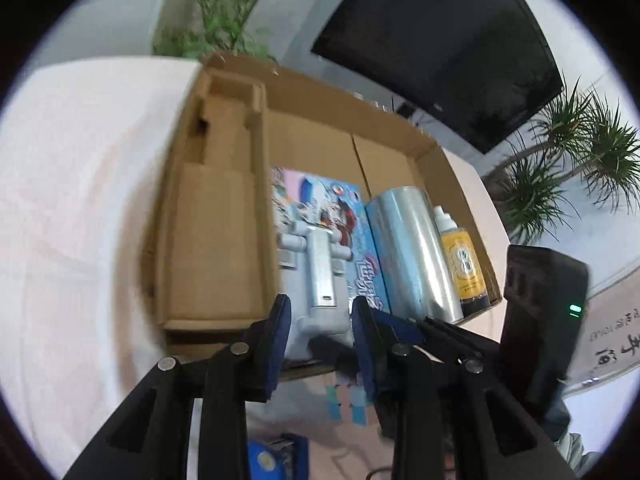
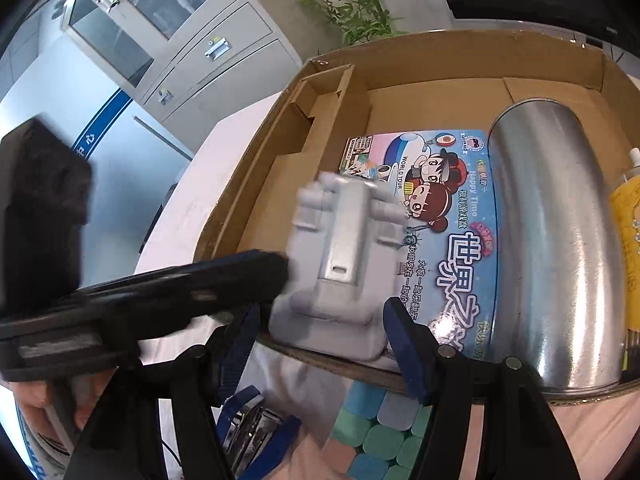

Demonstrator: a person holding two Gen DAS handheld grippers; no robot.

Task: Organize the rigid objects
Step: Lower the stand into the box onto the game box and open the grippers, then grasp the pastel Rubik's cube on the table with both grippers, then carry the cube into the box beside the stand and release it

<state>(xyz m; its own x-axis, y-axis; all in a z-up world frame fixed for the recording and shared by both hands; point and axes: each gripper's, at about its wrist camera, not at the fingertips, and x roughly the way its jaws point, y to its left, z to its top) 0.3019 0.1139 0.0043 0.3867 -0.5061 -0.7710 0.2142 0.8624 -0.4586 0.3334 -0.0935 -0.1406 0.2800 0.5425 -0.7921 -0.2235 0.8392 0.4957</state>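
Seen from the left wrist, the left gripper (image 1: 320, 320) has its blue-padded fingers (image 1: 280, 328) pressed against either side of a pale grey moulded plastic block with a silvery metal plate on top (image 1: 320, 280), clamping it at its near end. The block hangs over the near part of an open brown cardboard box (image 1: 216, 240) that stands on a white cloth-covered table (image 1: 80, 220). Inside the box, a flat light-blue cartoon-printed game box (image 1: 340, 216) lies beneath the block; just to its right lies a shiny silver metal cylinder (image 1: 416, 248), and beside that a yellow bottle with a white cap (image 1: 464, 264). A folded cardboard insert fills the box's left compartment. On the table below the gripper sits a pastel-coloured puzzle cube (image 1: 352, 400).

From the right wrist, the right gripper (image 2: 320, 344) has its blue fingers (image 2: 404, 344) spread apart, with the grey block (image 2: 340, 264) between them but no clear contact. The left gripper (image 2: 200, 292) reaches in from the left, blurred, touching the block's side. The game box (image 2: 448, 200), cylinder (image 2: 556, 240) and yellow bottle (image 2: 628, 220) lie side by side in the cardboard box (image 2: 400, 64). The cube (image 2: 380, 436) rests on the table near the box's front edge.
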